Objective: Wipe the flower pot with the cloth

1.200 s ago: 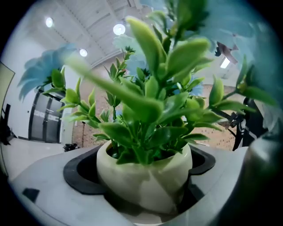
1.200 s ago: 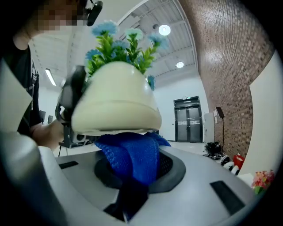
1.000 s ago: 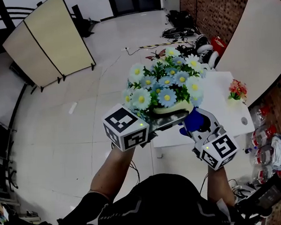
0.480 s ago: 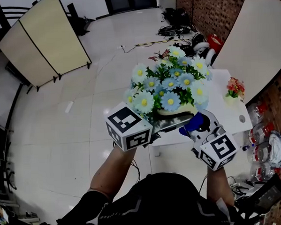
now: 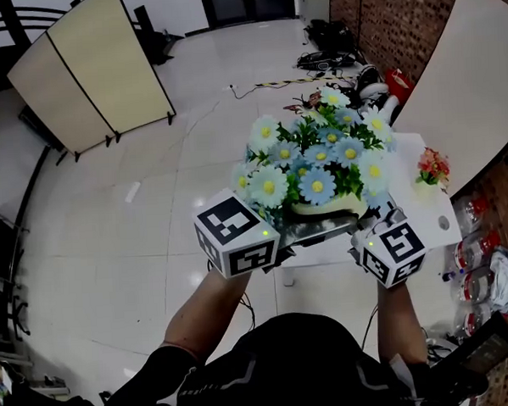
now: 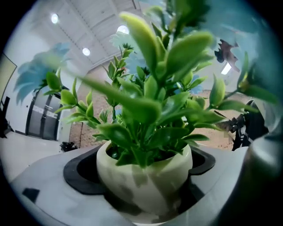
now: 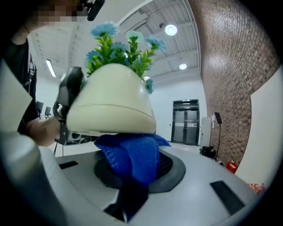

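A cream flower pot [image 5: 326, 208] filled with blue and white daisies [image 5: 315, 152] hangs in the air above the floor. My left gripper [image 5: 310, 227] is shut on the flower pot [image 6: 146, 178], whose round cream body fills the space between the jaws under green leaves. My right gripper [image 5: 367, 228] comes from the right and is shut on a blue cloth [image 7: 130, 156]. The cloth is pressed up against the pot's underside [image 7: 110, 108]. In the head view the cloth is hidden behind the right gripper's marker cube.
A white table [image 5: 410, 181] lies below and right, with a small pot of red flowers [image 5: 429, 165] on it. Water bottles [image 5: 477, 250] stand beside a brick wall at right. A folding cream screen [image 5: 86, 71] stands far left on the tiled floor.
The pot and both grippers rose slightly and shifted right. My right gripper moved in closer under the pot, so the blue cloth dropped out of the head view.
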